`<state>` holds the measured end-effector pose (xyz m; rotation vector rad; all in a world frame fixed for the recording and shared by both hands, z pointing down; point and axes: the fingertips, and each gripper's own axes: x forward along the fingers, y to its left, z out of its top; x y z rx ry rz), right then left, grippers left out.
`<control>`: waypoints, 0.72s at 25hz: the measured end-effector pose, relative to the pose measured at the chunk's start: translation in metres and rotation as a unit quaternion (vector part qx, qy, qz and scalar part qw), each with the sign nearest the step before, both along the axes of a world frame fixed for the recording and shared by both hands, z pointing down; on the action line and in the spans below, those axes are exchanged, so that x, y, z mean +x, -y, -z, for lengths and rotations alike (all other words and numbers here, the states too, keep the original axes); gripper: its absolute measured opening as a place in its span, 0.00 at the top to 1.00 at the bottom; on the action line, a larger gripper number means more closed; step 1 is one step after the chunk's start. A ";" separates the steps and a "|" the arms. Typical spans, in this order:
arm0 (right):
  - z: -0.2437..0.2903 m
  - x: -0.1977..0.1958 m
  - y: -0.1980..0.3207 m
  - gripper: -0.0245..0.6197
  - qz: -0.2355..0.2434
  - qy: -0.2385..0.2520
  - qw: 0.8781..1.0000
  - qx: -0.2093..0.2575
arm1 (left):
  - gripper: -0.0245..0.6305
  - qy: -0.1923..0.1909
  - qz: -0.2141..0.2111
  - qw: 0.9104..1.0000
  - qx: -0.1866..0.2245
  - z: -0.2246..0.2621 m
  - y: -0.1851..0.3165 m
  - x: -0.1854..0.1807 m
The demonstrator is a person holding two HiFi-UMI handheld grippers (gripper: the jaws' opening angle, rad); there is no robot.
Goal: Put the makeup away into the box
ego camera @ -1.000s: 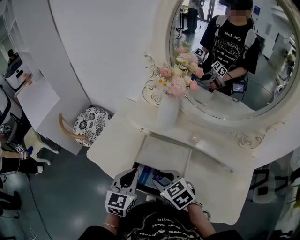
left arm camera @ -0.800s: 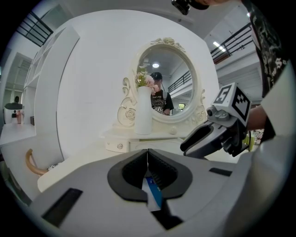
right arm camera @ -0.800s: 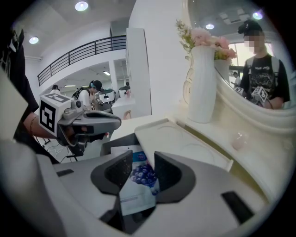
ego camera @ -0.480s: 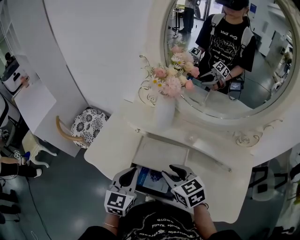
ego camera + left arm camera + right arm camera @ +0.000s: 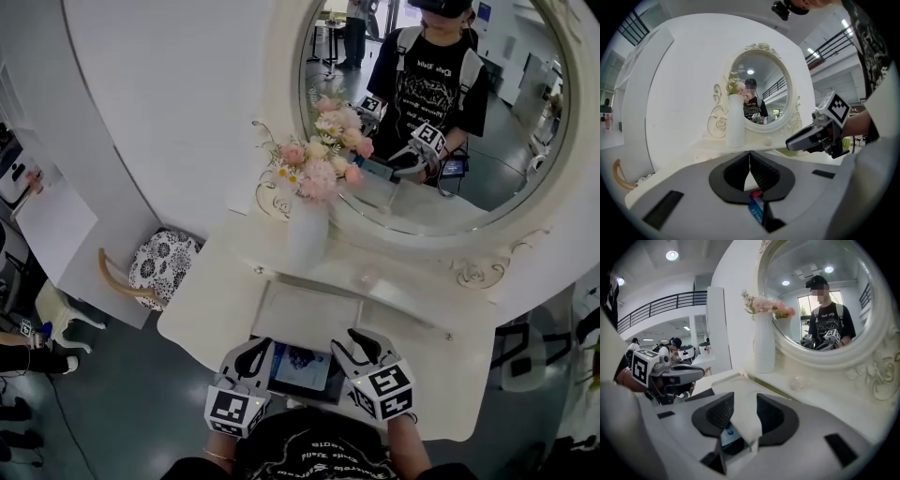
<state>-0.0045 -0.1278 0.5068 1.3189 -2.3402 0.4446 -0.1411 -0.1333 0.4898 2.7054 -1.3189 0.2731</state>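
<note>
Step in hand, as judged: the start of the put-away, with both grippers poised over the open drawer (image 5: 325, 390) at the front edge of the dressing table (image 5: 208, 298) and no makeup lifted yet. Left gripper (image 5: 255, 354): jaws pressed together at the tips, nothing between them. Right gripper (image 5: 360, 345): jaws apart, only the table's white top showing through the gap, nothing clamped. Both hang just above the drawer, the left at its left end, the right at its right end. Task's thing: a flat blue item (image 5: 300, 364) with a printed pattern lies in the dark drawer between the two grippers. Whether it is the box or a makeup piece cannot be told. The left gripper view shows a small red bit (image 5: 756, 192) just beside the blue, below the jaws. A small pink translucent piece (image 5: 367, 280) sits on the ledge under the mirror (image 5: 487, 141), well apart from the drawer; possibly makeup, unsure. Next move, as judged: the left jaws must part first, then one gripper drops onto a makeup piece; flat pieces offer little edge to pinch. Materials: table glossy white, with carved scrolls round the oval mirror frame. A flat matt rectangular panel (image 5: 311, 314) lies mid-surface. Vase (image 5: 307, 236) tall, smooth and white, at the back left, holding pink and cream flowers (image 5: 317, 164). Jaw pads (image 5: 723, 412) black, finely textured.
</note>
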 end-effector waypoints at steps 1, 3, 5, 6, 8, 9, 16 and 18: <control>0.001 0.005 -0.001 0.72 -0.009 -0.001 1.000 0.003 | 0.94 0.000 -0.005 1.000 0.001 0.001 0.000 0.003; 0.004 0.016 -0.002 0.72 -0.029 -0.003 1.000 0.010 | 0.94 -0.001 -0.015 1.000 0.001 0.003 0.001 0.009; 0.005 0.028 -0.004 0.72 -0.046 -0.005 0.999 0.014 | 0.94 0.002 -0.026 1.000 0.004 0.006 0.000 0.016; 0.005 0.034 -0.006 0.72 -0.054 -0.007 0.998 0.016 | 0.94 0.004 -0.033 0.999 0.008 0.007 -0.001 0.020; 0.004 0.047 -0.008 0.72 -0.070 -0.010 0.997 0.018 | 0.94 0.009 -0.044 0.999 0.014 0.010 -0.003 0.026; 0.004 0.052 -0.010 0.72 -0.078 -0.010 0.997 0.019 | 0.94 0.010 -0.048 0.999 0.016 0.009 -0.004 0.029; 0.006 0.073 -0.021 0.73 -0.108 -0.015 0.994 0.031 | 0.94 0.006 -0.066 0.998 0.015 0.011 -0.008 0.042; 0.006 0.080 -0.024 0.75 -0.120 -0.016 0.992 0.034 | 0.94 0.005 -0.070 0.997 0.013 0.010 -0.010 0.046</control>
